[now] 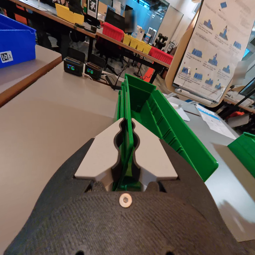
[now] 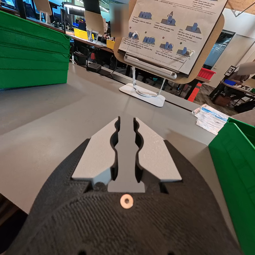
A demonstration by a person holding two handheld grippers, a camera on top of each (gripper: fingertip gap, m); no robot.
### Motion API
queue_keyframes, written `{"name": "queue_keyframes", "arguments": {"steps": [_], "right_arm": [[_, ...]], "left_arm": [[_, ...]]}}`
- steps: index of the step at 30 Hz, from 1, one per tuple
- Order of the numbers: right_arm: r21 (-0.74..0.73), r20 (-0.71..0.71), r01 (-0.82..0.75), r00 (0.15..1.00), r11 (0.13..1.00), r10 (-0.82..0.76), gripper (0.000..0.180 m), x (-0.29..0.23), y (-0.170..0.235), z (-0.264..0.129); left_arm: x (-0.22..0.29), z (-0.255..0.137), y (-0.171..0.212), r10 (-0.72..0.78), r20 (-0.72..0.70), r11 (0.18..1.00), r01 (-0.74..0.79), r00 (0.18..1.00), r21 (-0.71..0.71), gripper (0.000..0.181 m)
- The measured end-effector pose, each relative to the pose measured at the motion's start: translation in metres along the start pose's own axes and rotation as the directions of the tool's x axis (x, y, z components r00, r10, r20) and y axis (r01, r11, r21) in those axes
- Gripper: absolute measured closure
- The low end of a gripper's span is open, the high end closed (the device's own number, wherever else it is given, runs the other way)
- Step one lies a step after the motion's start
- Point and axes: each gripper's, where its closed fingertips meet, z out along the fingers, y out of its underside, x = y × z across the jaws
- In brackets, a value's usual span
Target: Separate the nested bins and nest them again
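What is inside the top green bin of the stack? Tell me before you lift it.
The top green bin shows only its own ribbed wall and bare floor, with no loose items. The left gripper is shut on its near wall, and the fingers hide the near end of the floor.

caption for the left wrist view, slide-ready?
Left gripper, jaws shut on the top green bin's side wall, tilting it in the nested stack.

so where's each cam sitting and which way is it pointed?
Left wrist view: on the left gripper, looking along its fingers, which clamp a wall of the nested green bins.
Right wrist view: on the right gripper, low over the grey table; fingers apart, nothing between them.
Shared: the green stack, the instruction sheet on its stand, a lone green bin.
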Motion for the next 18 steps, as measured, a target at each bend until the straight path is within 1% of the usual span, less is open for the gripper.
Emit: {"name": "queue_keyframes", "arguments": {"steps": [2,6,9,13,16,17,18], "right_arm": [[0.000,0.001,0.001,1.000,1.000,-0.001,0.162,-0.001,0.000,0.000],[-0.001,0.000,0.009,1.000,1.000,-0.009,0.162,-0.001,0.000,0.000],[-0.006,0.005,0.009,1.000,1.000,-0.009,0.162,-0.001,0.001,0.000],[-0.006,0.007,0.012,1.000,1.000,-0.011,0.162,-0.002,0.001,0.000],[-0.007,0.007,0.014,1.000,1.000,-0.014,0.162,-0.002,0.001,0.000],[-0.006,0.007,0.015,1.000,1.000,-0.015,0.162,-0.002,0.001,-0.001],[-0.006,0.007,0.016,1.000,1.000,-0.016,0.162,-0.002,0.001,-0.001]], "left_arm": [[0.001,0.000,0.000,-0.033,-0.004,0.999,0.033,0.999,0.012,0.181],[0.006,-0.001,-0.003,-0.009,-0.002,0.998,0.009,1.000,0.055,0.181],[0.005,-0.003,-0.007,-0.053,-0.014,0.993,0.054,0.998,0.102,0.181],[0.009,-0.005,-0.011,0.032,0.003,0.992,-0.032,0.999,0.120,0.181],[0.004,-0.004,-0.007,-0.028,0.004,0.993,0.027,1.000,0.116,0.181],[0.003,-0.004,-0.007,-0.029,0.006,0.992,0.028,1.000,0.121,0.181],[0.004,-0.005,-0.008,0.002,0.011,0.991,-0.003,1.000,0.132,0.181]]}}
